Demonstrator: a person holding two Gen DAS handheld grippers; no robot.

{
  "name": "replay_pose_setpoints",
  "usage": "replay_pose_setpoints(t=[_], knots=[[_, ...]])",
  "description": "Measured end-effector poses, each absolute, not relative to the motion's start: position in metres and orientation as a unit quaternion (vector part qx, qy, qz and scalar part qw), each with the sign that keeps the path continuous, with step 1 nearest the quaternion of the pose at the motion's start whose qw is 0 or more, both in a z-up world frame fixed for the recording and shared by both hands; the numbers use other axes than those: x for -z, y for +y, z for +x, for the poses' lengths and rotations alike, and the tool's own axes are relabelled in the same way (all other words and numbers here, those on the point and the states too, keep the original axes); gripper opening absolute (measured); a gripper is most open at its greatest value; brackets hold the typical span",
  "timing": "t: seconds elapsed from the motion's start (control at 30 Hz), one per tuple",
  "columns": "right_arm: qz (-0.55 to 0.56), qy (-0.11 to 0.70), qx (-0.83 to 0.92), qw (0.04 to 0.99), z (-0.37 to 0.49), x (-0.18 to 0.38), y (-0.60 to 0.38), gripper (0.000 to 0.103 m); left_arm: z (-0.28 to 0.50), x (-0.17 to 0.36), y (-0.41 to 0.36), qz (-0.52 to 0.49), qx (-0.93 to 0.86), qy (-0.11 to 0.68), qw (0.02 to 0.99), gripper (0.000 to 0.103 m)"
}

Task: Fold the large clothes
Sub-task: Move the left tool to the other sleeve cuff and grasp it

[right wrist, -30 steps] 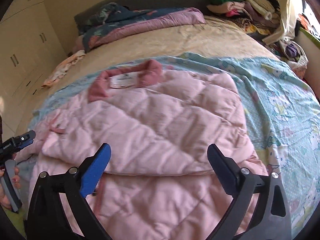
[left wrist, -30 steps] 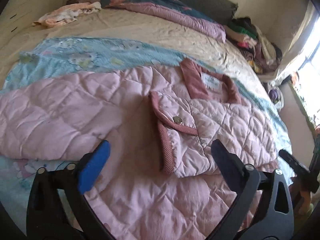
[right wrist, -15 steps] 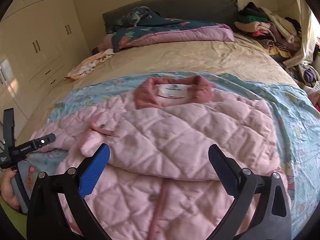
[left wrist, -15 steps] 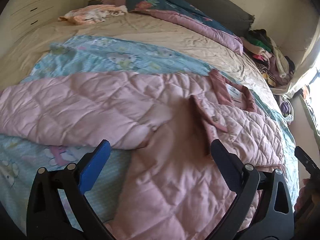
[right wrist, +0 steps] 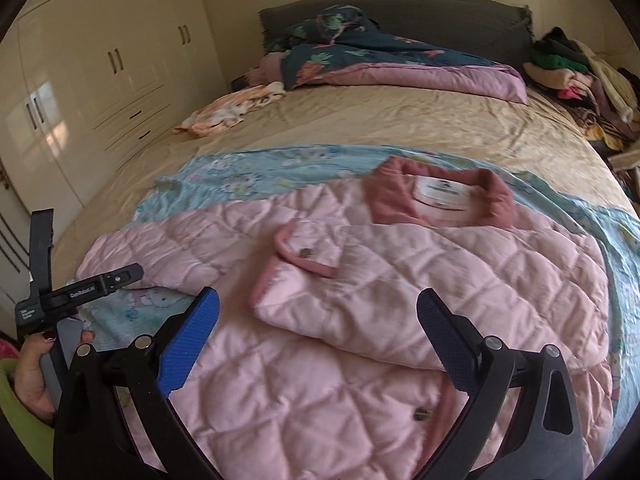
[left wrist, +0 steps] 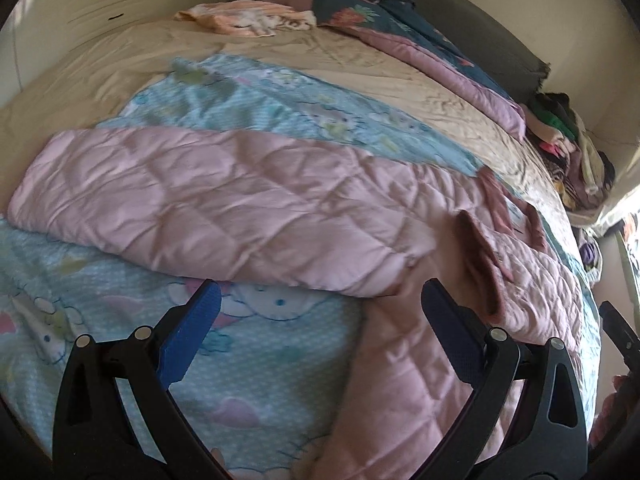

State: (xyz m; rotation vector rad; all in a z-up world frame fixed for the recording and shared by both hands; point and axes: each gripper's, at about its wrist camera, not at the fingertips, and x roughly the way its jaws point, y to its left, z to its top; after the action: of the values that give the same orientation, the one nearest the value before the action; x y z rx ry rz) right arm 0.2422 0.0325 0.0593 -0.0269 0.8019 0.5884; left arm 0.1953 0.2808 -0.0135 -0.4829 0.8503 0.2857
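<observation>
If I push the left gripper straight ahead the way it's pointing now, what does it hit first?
Most likely the outstretched sleeve of the pink quilted jacket, whose near edge lies just beyond the open left gripper. Below the fingertips is only the blue cartoon-print sheet; depth is hard to judge.

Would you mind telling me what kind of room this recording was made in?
Most likely a home bedroom: a large bed with a dark headboard, built-in cream wardrobes, and a pile of clothes by the bed's far corner.
</observation>
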Motion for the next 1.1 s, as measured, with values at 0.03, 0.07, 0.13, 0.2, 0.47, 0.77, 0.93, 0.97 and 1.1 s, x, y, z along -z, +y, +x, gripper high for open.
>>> replay_pose_setpoints(t=[0.03,0.07,0.13,0.2,0.47,0.77,0.93,0.97,1.1], knots=[[-0.016,0.385,-0.285,0.878,0.242,-0.060,0.038,0.098,0.193,0.015,0.287,-0.234,-0.141,0.407,0.872,0.094],[-0.020,0.384,-0.288,0.877,0.242,-0.060,0.046,0.098,0.191,0.018,0.292,-0.236,-0.148,0.407,0.870,0.094],[-0.025,0.384,-0.296,0.874,0.240,-0.061,0.059,0.098,0.188,0.021,0.302,-0.239,-0.159,0.407,0.867,0.094],[-0.030,0.386,-0.304,0.870,0.240,-0.059,0.074,0.098,0.184,0.025,0.310,-0.245,-0.166,0.405,0.865,0.094],[-0.048,0.395,-0.329,0.856,0.238,-0.049,0.121,0.098,0.168,0.042,0.352,-0.271,-0.201,0.400,0.852,0.094],[-0.057,0.404,-0.347,0.845,0.237,-0.039,0.153,0.098,0.158,0.061,0.402,-0.314,-0.246,0.383,0.834,0.094],[-0.057,0.409,-0.347,0.842,0.239,-0.032,0.160,0.098,0.155,0.072,0.428,-0.335,-0.266,0.376,0.822,0.094],[-0.057,0.411,-0.347,0.841,0.240,-0.031,0.161,0.098,0.154,0.073,0.434,-0.341,-0.270,0.373,0.819,0.094],[-0.059,0.416,-0.345,0.839,0.240,-0.024,0.160,0.098,0.153,0.077,0.454,-0.359,-0.284,0.365,0.811,0.094]])
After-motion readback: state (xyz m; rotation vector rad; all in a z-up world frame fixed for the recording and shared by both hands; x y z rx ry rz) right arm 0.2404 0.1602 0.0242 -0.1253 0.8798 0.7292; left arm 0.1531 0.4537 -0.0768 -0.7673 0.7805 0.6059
